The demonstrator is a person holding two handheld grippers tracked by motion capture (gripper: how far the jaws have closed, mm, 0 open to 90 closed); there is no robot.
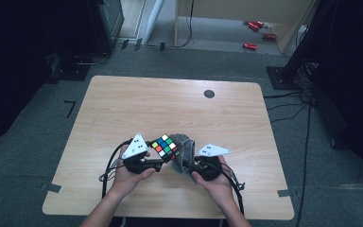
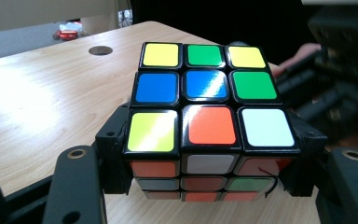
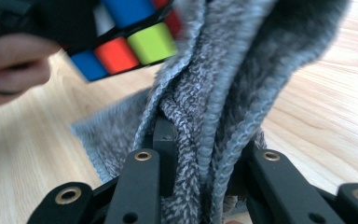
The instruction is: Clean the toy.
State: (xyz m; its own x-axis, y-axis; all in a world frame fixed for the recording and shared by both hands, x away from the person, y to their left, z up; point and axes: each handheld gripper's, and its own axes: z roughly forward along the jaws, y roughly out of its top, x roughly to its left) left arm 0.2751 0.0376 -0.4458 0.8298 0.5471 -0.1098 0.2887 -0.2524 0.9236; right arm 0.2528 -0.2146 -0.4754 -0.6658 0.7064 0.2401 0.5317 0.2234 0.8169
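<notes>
A: What surface are we looking at?

B: A pale wooden table with rounded corners (image 1: 123,104) is filling the middle of the high view, standing on grey carpet. A small dark round disc (image 1: 209,93) is sitting near its upper right edge, and red toy-like objects (image 1: 255,33) are lying on the floor at the top right, too small to identify.

A: And the things in hand?

B: The glossy plastic puzzle cube with black edges and coloured square stickers (image 2: 205,107) is sitting at lower centre of the high view, raised off the table. The left gripper (image 2: 205,186) is pinching it from both sides, its black jaws pressing the cube's lower layer.

A: The other side?

B: The right gripper (image 3: 200,177) is clamping a folded grey knitted cloth, fuzzy and ribbed (image 3: 223,93), between its jaws. The cloth is rising up against the cube's right side in the high view, touching it.

A: Hands?

B: Both of the person's hands are coming in from the bottom edge, each gripping a black handle topped with a grey three-cornered plate.
</notes>
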